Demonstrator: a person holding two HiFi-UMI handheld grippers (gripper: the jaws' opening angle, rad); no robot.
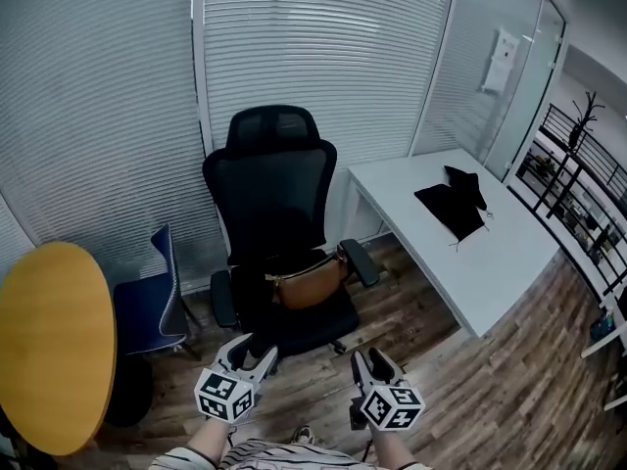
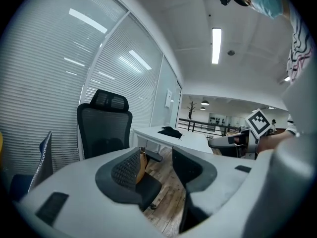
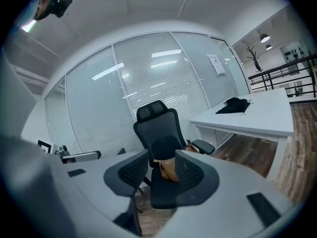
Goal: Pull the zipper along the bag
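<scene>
A brown waist bag (image 1: 309,282) lies on the seat of a black office chair (image 1: 274,194), its strap trailing toward the right armrest. The zipper is too small to make out. Both grippers hover over the floor in front of the chair, well short of the bag. My left gripper (image 1: 250,352) stands open and empty; in the left gripper view (image 2: 156,170) a sliver of the bag (image 2: 142,165) shows between its jaws. My right gripper (image 1: 372,362) is open and empty too. In the right gripper view (image 3: 161,172) the bag (image 3: 170,168) sits framed between the pads (image 3: 190,172), far off.
A white desk (image 1: 490,262) with a black cloth item (image 1: 453,207) stands to the right of the chair. A round yellow table (image 1: 49,341) and a blue chair (image 1: 152,302) are at the left. Blinds cover the glass wall behind. The floor is wood plank.
</scene>
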